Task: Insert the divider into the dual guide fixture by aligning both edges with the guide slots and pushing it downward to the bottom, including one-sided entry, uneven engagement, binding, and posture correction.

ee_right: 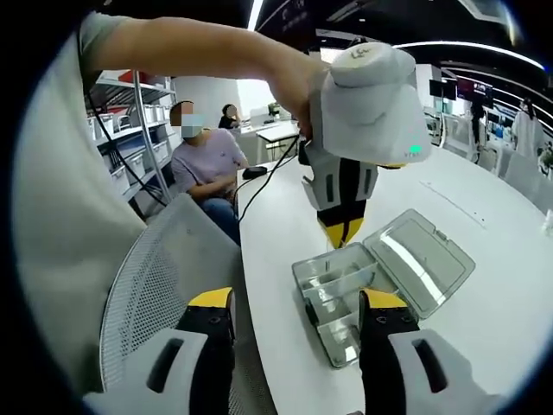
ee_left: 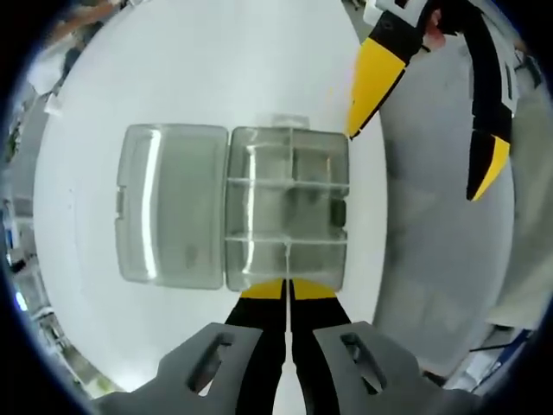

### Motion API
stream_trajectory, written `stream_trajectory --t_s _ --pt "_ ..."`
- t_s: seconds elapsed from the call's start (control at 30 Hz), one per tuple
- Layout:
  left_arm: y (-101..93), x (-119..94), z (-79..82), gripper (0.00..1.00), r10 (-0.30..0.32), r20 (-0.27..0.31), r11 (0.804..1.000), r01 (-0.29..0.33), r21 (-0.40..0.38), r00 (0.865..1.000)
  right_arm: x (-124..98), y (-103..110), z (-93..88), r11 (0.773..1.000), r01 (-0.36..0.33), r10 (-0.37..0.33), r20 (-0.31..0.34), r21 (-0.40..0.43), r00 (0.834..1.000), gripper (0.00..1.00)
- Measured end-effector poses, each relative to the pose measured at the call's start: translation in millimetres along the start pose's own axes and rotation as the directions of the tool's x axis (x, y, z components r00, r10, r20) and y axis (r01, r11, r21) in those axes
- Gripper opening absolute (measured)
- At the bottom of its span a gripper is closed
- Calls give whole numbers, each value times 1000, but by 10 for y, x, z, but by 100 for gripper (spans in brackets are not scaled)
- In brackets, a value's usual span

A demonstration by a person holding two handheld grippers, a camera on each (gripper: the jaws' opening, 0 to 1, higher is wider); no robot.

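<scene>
A clear plastic box (ee_left: 259,147) lies on the white table (ee_left: 216,69), its lid (ee_left: 171,203) folded flat open to the left. Fixed clear partitions split the base into compartments. My left gripper (ee_left: 287,292) hangs straight above the box's near edge, its yellow-tipped jaws shut on a thin clear divider (ee_left: 285,258) seen edge-on, reaching down into the base. In the right gripper view the left gripper (ee_right: 343,239) points down at the box (ee_right: 337,298), lid (ee_right: 419,259) beside it. My right gripper (ee_right: 298,304) stands open and off to the side, also in view as the right gripper (ee_left: 412,164) just off the box's far corner.
The table's curved edge (ee_right: 259,328) runs close to the box. A grey mesh chair back (ee_right: 160,285) stands against it. A person (ee_right: 207,164) sits behind, near metal shelves (ee_right: 121,112). A black cable (ee_right: 268,177) trails over the table's far part.
</scene>
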State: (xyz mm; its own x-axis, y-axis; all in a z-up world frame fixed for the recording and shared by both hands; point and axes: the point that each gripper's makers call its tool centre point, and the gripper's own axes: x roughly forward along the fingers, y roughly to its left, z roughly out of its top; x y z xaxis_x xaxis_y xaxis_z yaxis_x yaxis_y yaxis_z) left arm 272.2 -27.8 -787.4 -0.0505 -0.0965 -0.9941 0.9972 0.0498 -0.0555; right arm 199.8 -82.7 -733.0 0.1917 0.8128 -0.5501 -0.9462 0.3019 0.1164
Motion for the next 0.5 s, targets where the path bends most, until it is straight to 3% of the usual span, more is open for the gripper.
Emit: stream_trajectory --t_s 0.5 --pt "0 29 -1 0 17 8 1000 -17 6 1000 0 12 -9 1000 -4 4 -1 4 1000 54"
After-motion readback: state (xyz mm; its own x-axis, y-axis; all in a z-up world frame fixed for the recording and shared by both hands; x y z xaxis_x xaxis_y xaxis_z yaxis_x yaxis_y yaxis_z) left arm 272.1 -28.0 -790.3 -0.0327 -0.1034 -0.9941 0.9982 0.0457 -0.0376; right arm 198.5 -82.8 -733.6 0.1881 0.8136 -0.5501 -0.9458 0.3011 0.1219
